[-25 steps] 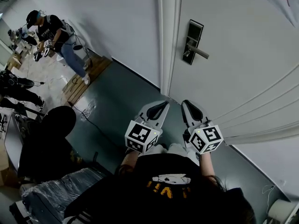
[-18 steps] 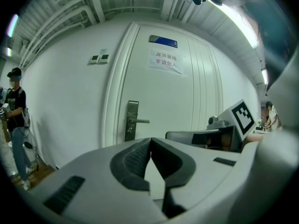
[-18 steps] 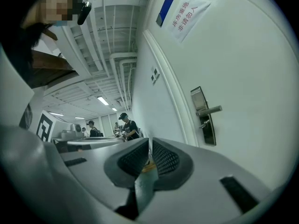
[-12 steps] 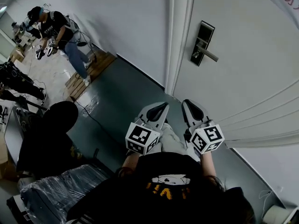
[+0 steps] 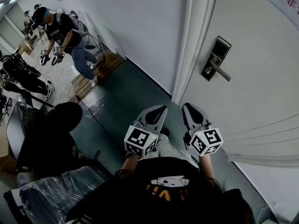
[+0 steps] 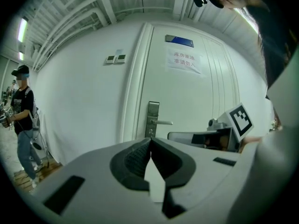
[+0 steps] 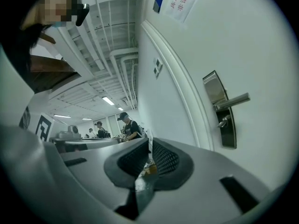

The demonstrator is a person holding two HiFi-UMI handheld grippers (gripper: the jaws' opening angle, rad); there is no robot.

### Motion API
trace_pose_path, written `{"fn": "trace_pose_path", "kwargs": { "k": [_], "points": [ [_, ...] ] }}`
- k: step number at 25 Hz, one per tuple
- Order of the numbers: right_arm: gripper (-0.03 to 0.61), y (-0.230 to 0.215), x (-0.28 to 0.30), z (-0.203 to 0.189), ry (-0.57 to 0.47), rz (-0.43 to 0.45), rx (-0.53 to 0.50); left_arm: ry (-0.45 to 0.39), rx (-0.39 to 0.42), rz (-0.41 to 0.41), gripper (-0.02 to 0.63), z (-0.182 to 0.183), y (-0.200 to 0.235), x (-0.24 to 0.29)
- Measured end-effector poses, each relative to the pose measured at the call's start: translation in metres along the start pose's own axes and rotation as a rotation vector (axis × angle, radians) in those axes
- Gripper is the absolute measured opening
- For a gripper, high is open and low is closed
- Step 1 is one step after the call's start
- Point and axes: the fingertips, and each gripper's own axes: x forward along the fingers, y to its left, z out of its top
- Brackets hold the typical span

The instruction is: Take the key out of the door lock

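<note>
Left hand-held gripper (image 5: pixel 161 109) and right hand-held gripper (image 5: pixel 188 107), ribbed jaws clenched empty, face metal door lock (image 5: pixel 215 59).

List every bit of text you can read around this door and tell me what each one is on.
"非请勿入": second line of red print on the paper notice taped to the door.
"库房重地": first line of that notice, a less sure reading.
Blue plate above the notice: too small to read.
Yellow print on the person's black shirt: partly hidden, unreadable.
</note>
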Motion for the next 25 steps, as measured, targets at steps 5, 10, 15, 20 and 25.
{"fn": "trace_pose_path", "kwargs": {
  "k": [5,10,15,20,25],
  "points": [
    [0.011,-0.023,0.045,-0.003,0.019,0.008,0.023,0.007,0.025,-0.001,0.009,0.006,0.035,0.033],
    [0.011,-0.05,0.086,0.001,0.027,-0.008,0.047,0.024,0.028,-0.024,0.009,0.013,0.066,0.072],
    [0.011,-0.07,0.116,0.004,0.032,-0.033,0.071,0.029,0.045,-0.067,0.009,0.023,0.089,0.101],
    [0.011,-0.089,0.138,0.006,0.032,-0.048,0.074,0.041,0.055,-0.1,0.009,0.023,0.101,0.13],
    [0.011,-0.102,0.147,0.009,0.037,-0.083,0.086,0.056,0.052,-0.145,0.009,0.023,0.103,0.149]
  ]
}}
